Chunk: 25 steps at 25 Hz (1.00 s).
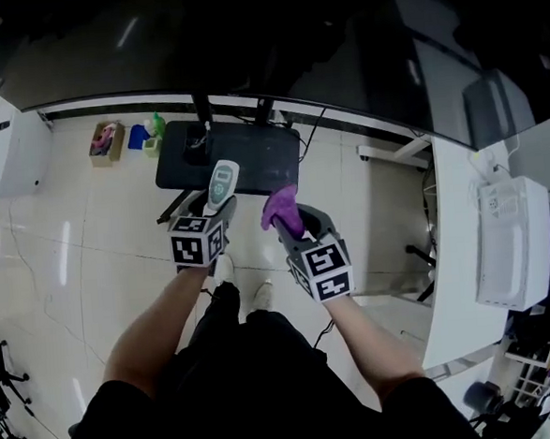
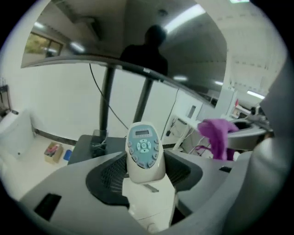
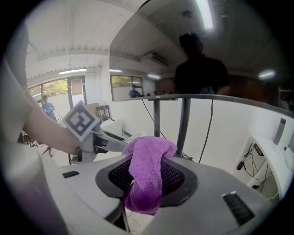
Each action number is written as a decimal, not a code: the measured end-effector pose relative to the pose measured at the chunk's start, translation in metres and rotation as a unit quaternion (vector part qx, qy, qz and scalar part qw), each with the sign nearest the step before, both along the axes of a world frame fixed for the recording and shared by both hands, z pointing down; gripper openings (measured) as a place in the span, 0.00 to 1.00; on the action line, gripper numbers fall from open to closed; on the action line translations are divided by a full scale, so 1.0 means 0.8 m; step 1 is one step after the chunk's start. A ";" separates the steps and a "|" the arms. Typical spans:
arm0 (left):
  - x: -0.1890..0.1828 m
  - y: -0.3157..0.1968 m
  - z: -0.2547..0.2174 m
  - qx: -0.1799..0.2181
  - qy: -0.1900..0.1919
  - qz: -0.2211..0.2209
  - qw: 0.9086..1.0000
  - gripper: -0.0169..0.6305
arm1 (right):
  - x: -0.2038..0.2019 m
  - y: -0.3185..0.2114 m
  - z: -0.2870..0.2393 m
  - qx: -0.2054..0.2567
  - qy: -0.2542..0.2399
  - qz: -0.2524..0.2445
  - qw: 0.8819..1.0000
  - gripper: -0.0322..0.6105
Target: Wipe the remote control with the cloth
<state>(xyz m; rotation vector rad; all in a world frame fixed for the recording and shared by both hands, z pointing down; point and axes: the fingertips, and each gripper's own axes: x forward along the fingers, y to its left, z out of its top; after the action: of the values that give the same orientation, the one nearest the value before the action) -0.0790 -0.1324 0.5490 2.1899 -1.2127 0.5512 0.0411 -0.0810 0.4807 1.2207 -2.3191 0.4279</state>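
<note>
My left gripper (image 1: 217, 205) is shut on a white remote control (image 1: 222, 183) with a pale blue button panel; the remote (image 2: 144, 151) stands up between the jaws, buttons facing the camera. My right gripper (image 1: 294, 224) is shut on a bunched purple cloth (image 1: 282, 210), which drapes over and down between the jaws (image 3: 147, 176). Both are held in the air above the floor, side by side, with a small gap between cloth and remote. In the left gripper view the cloth (image 2: 217, 136) shows at the right.
A black stand base (image 1: 228, 158) with two poles sits on the tiled floor ahead. A white desk (image 1: 460, 248) with a white box (image 1: 509, 240) runs along the right. Small items (image 1: 108, 141) lie on the floor at the left.
</note>
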 end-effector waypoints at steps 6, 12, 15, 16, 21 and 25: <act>0.029 -0.090 0.131 -0.040 -0.066 -0.015 0.997 0.39 | 0.017 -0.008 0.056 -0.041 0.003 0.036 0.998 0.29; 0.035 -0.147 0.242 -0.084 -0.109 -0.026 0.990 0.39 | 0.044 -0.031 0.098 -0.066 0.004 0.077 0.995 0.29; 0.036 -0.159 0.268 -0.088 -0.121 -0.026 0.988 0.40 | 0.052 -0.042 0.113 -0.072 0.006 0.088 0.993 0.29; 0.037 -0.161 0.273 -0.090 -0.121 -0.027 0.988 0.40 | 0.054 -0.046 0.118 -0.073 0.008 0.091 0.993 0.29; 0.040 -0.164 0.284 -0.096 -0.114 -0.030 0.988 0.41 | 0.058 -0.072 0.145 -0.082 0.012 0.098 0.992 0.29; 0.046 -0.165 0.278 -0.095 -0.096 -0.026 0.990 0.43 | 0.060 -0.102 0.182 -0.095 0.017 0.104 0.990 0.30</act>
<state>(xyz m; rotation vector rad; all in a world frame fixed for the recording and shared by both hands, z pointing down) -0.0425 -0.2644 0.7716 1.9756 -1.2563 0.8368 0.0890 -0.1622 0.6262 1.3674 -2.0757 0.6792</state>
